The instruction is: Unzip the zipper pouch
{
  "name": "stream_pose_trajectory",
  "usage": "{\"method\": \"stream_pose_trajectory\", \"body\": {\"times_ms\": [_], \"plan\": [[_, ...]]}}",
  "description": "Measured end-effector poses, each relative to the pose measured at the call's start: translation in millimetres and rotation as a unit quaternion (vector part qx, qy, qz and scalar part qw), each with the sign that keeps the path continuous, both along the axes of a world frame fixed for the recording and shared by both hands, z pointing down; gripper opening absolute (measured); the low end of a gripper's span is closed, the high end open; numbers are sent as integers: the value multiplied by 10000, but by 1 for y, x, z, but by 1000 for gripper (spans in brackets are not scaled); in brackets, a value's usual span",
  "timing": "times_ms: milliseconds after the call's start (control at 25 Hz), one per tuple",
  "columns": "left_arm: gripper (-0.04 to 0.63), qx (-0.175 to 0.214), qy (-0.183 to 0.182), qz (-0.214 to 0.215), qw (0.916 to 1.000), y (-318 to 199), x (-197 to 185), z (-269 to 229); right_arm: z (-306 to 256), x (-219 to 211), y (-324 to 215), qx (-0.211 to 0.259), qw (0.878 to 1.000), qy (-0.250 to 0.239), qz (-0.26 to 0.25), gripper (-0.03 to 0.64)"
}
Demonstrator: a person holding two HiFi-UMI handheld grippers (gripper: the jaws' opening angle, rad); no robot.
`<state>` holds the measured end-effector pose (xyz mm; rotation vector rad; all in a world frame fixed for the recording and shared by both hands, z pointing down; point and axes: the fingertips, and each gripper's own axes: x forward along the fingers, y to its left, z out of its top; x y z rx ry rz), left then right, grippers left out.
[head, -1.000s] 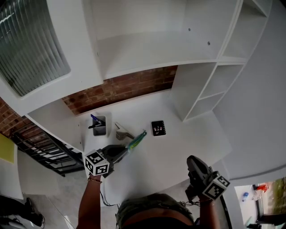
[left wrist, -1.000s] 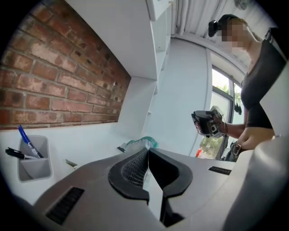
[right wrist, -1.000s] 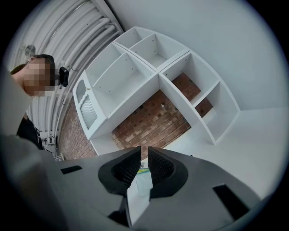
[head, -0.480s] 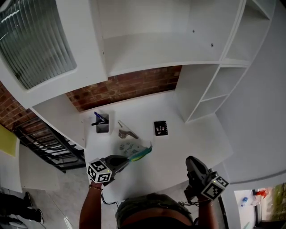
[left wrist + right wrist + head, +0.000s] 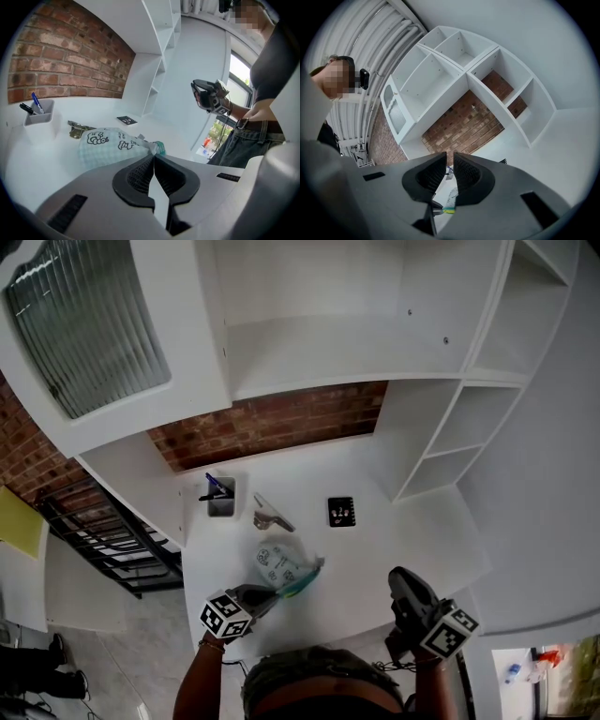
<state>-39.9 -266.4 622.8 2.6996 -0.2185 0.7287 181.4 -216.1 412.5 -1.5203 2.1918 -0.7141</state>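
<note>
My left gripper [image 5: 153, 157], jaws pressed together on the near corner of the zipper pouch [image 5: 284, 564], holds it flat on the white desk [image 5: 375, 549], apparently as an anchor. My right gripper [image 5: 403, 577], jaws almost touching and empty, hovers beyond the desk's edge, well apart from the pouch, free to take the zipper pull.

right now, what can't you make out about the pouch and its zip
- Zipper pull: too small in the head view; in the left gripper view the shut left gripper covers that end of the zipper pouch.
- Zip open or closed: no view shows it.
- Right gripper view: the right gripper hides most of the pouch behind its jaws.
</note>
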Motion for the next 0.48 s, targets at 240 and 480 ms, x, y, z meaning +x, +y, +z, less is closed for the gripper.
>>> {"method": "stream_pose_trajectory", "body": {"times_ms": [240,480], "plan": [[8,-6,-122,-240,9996,6,-4,11,-1,0,7,55,9999,-24,-132,34],[9,-43,-165,-591,9981,14,-3,17,-1,9,23,63,9998,-24,-182,34]]}}
